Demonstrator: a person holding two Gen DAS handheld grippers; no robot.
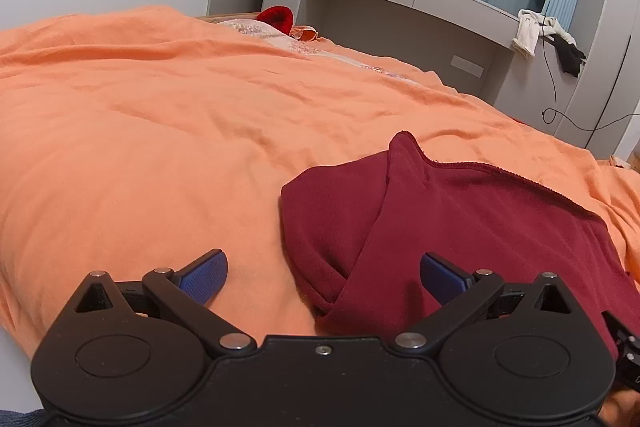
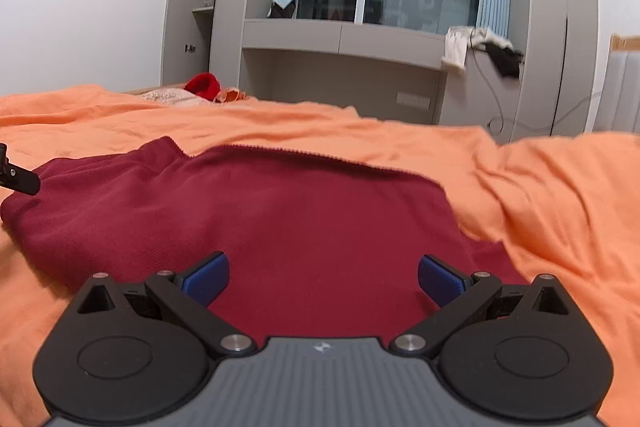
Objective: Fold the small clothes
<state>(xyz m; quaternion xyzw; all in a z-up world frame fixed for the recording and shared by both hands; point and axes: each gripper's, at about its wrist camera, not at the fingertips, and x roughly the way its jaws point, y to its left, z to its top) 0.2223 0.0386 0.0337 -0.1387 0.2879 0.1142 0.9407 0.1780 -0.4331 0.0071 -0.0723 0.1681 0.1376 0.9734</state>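
A dark red knit garment (image 1: 460, 223) lies on the orange bedspread (image 1: 140, 131), partly folded, with one flap laid across its left part. My left gripper (image 1: 324, 277) is open over the garment's near left edge; the left blue pad (image 1: 204, 277) is above the bedspread and the right pad (image 1: 442, 277) above the cloth. In the right wrist view the same garment (image 2: 280, 211) spreads flat, and my right gripper (image 2: 324, 277) hangs open over its near middle with nothing between the pads. A piece of the left gripper (image 2: 18, 179) shows at the left edge.
The orange bedspread (image 2: 540, 195) bunches into folds at the right. A bright red item (image 2: 204, 85) and a patterned pillow (image 2: 168, 95) lie at the far end of the bed. Grey built-in shelving (image 2: 344, 47) with draped clothes (image 2: 476, 47) and a window stand behind.
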